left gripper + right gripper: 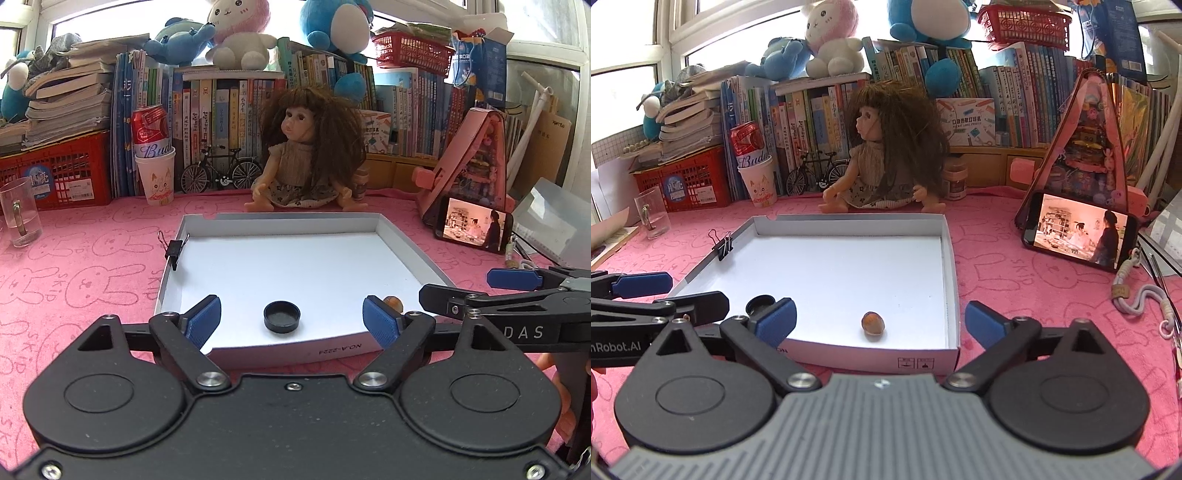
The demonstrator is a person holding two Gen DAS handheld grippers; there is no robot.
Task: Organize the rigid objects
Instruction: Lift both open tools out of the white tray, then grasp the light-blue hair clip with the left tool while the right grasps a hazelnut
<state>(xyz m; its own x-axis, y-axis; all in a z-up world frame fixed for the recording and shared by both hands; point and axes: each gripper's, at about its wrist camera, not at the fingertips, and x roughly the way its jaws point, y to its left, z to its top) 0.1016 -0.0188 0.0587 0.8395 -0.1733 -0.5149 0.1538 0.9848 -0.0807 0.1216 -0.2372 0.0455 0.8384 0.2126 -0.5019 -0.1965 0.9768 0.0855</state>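
Observation:
A shallow white box lid [402, 254] [951, 273] lies on the pink cloth. A black round cap [281, 316] sits inside near its front edge; in the right wrist view only its top [759, 301] shows behind a finger. A small brown nut [873, 322] lies inside near the front right; in the left wrist view it peeks out [392, 301] behind my right finger. My left gripper [291, 320] is open and empty, its fingers on either side of the cap. My right gripper [881, 321] is open and empty, its fingers on either side of the nut. A black binder clip [174, 250] [723, 246] grips the lid's left wall.
A doll [306, 155] sits just behind the lid. A phone [1078, 232] leans on a pink stand at the right, with a cord [1145, 299] beside it. A glass mug [18, 214] stands at the left, a paper cup with a can [155, 162] behind. Books line the back.

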